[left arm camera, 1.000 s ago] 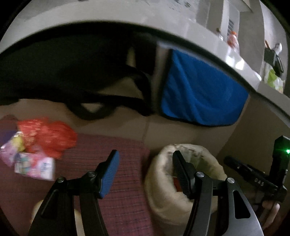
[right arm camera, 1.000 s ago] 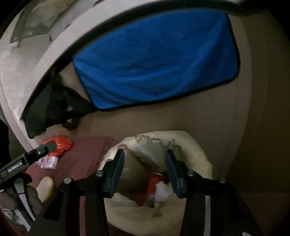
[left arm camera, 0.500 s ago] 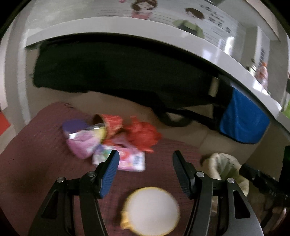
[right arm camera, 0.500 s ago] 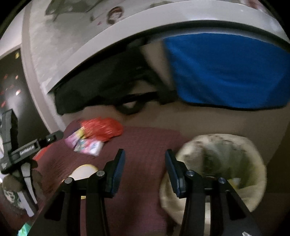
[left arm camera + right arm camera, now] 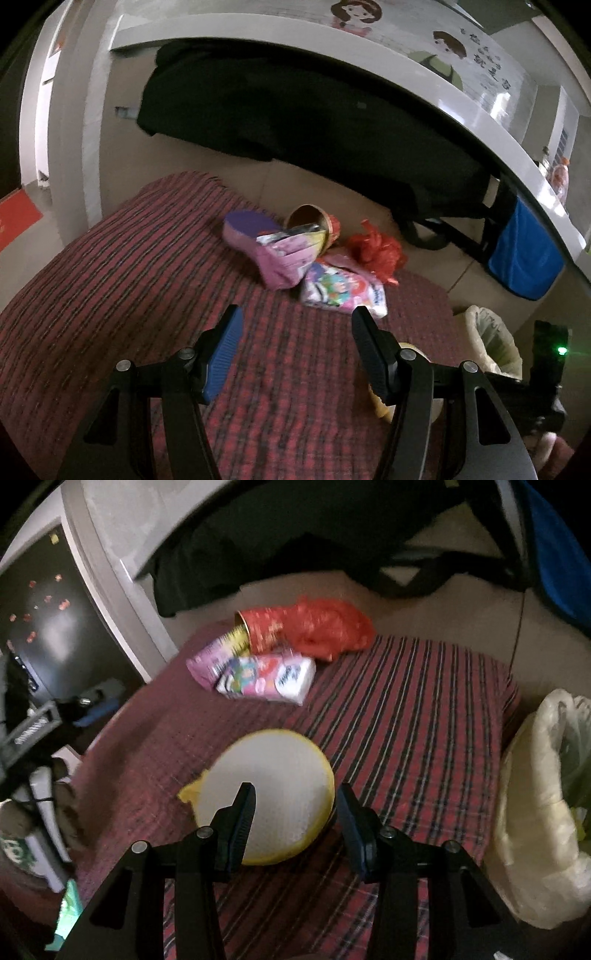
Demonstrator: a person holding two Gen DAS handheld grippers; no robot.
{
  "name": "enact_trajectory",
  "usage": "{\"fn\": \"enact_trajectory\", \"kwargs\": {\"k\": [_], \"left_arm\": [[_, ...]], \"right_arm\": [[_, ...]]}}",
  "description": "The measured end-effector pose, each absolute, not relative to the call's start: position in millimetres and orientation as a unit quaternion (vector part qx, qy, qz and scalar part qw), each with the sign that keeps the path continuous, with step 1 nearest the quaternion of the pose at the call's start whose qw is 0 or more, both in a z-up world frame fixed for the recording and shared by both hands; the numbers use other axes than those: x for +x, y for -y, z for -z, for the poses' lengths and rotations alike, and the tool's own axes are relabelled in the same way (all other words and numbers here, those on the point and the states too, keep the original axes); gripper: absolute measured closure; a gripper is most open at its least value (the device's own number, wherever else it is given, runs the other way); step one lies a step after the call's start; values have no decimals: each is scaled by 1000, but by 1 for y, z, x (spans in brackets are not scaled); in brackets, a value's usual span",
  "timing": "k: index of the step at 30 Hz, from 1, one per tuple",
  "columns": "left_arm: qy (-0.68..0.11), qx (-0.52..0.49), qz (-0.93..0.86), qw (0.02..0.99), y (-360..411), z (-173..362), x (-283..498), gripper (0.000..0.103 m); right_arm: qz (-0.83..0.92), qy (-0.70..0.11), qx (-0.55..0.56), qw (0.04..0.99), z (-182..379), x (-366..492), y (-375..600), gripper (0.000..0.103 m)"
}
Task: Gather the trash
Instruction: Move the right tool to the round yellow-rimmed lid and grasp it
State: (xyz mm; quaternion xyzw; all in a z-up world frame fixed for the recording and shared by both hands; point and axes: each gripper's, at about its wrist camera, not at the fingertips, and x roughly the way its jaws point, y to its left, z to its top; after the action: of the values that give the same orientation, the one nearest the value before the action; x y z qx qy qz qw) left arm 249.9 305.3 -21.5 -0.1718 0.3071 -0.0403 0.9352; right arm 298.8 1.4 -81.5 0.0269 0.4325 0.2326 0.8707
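Approaching: right gripper hovers over the yellow-rimmed round lid, fingers spread wide, empty.
Left gripper: wide open, holding nothing, aimed at the striped mat.
Trash: lid at mid-mat; paper cup, pink wrapper, tissue pack, red bag clustered farther back.
Bin: lined, beside the mat's right edge.
Next: likely descend, straddle the lid's rim, close.
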Motion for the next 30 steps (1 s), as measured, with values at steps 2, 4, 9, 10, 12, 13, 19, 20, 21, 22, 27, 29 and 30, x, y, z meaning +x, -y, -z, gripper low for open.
{"fn": "enact_trajectory", "kwargs": {"k": [2, 4, 9, 10, 12, 13, 19, 20, 21, 22, 27, 29, 30], "left_arm": [[-310, -177, 44, 933, -315, 25, 246, 42], [-311, -181, 42, 932, -323, 28, 242, 42], [-315, -195, 42, 928, -340, 36, 236, 42], [-315, -196, 42, 928, -342, 37, 235, 42], [-315, -198, 42, 927, -347, 38, 232, 42], [-315, -199, 42, 927, -349, 39, 231, 42], [-309, -209, 40, 927, -363, 39, 221, 42], [-308, -210, 38, 927, -366, 39, 218, 42], [-307, -211, 37, 927, -369, 39, 217, 42], [-307, -212, 36, 927, -371, 39, 215, 42], [-308, -219, 31, 925, -378, 41, 211, 42], [-310, -220, 33, 924, -378, 43, 211, 42], [-312, -220, 35, 924, -378, 44, 212, 42]], "right_arm": [[-221, -443, 40, 868, 92, 303, 0, 60], [-216, -445, 55, 867, 96, 308, 0, 60], [-222, -448, 58, 864, 94, 311, -11, 66], [-229, -445, 52, 864, 90, 310, -19, 68], [-237, -431, 34, 870, 81, 305, -32, 69], [-242, -426, 27, 871, 77, 302, -38, 69], [-278, -395, 1, 876, 50, 285, -76, 69], [-284, -387, -2, 877, 45, 281, -82, 69], [-291, -380, -5, 878, 40, 278, -87, 69], [-296, -377, -6, 878, 37, 275, -90, 69], [-325, -380, -9, 866, 34, 272, -110, 72], [-325, -394, -16, 859, 44, 275, -121, 76], [-321, -395, -24, 860, 48, 276, -125, 79]]}}
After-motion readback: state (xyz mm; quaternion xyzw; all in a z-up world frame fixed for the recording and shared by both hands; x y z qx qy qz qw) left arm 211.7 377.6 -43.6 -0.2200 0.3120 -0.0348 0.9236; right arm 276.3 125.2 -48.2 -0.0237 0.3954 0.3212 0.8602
